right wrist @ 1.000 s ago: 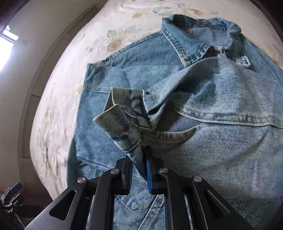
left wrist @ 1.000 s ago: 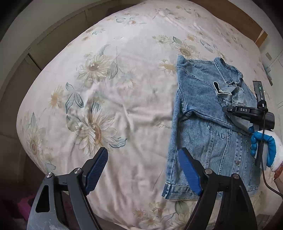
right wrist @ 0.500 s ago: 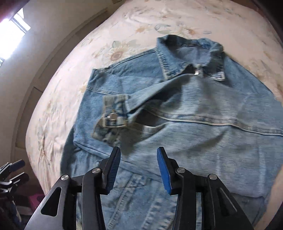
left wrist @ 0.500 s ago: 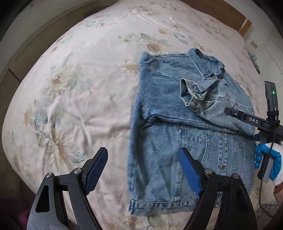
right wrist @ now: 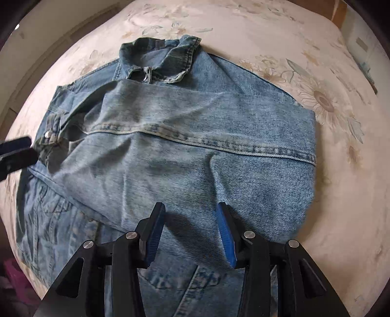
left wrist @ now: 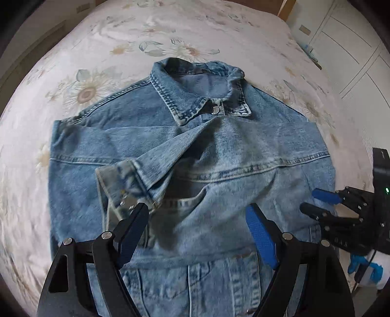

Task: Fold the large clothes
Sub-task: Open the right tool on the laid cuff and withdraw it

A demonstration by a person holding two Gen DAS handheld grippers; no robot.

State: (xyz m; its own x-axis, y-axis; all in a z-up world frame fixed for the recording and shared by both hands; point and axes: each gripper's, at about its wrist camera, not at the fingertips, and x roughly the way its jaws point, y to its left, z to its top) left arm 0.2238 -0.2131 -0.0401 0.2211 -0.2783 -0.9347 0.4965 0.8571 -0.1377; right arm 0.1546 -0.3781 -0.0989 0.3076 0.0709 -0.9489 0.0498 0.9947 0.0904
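A blue denim jacket [left wrist: 219,156] lies front up on the bed, collar [left wrist: 202,102] at the far end. One sleeve is folded across its chest, and the cuff [left wrist: 121,185] rests just ahead of my left gripper's left finger. My left gripper [left wrist: 197,212] hangs open above the jacket's middle with nothing between its pads. My right gripper [right wrist: 190,209] is open over the folded sleeve of the jacket [right wrist: 195,146] near its right side, gripping nothing. The left wrist view shows the right gripper [left wrist: 314,202] at the jacket's right edge, held by a blue-gloved hand [left wrist: 360,265].
A pale floral bedspread [left wrist: 97,61] surrounds the jacket on all sides. White wardrobe doors [left wrist: 353,48] stand to the right, and a wooden headboard [left wrist: 285,9] is at the far end. Something pink [right wrist: 12,275] lies beyond the bed's left edge.
My right gripper let go of the sleeve cuff, opened and drew back to the jacket's right side. My left gripper swung from the bare bedspread to over the jacket and came lower.
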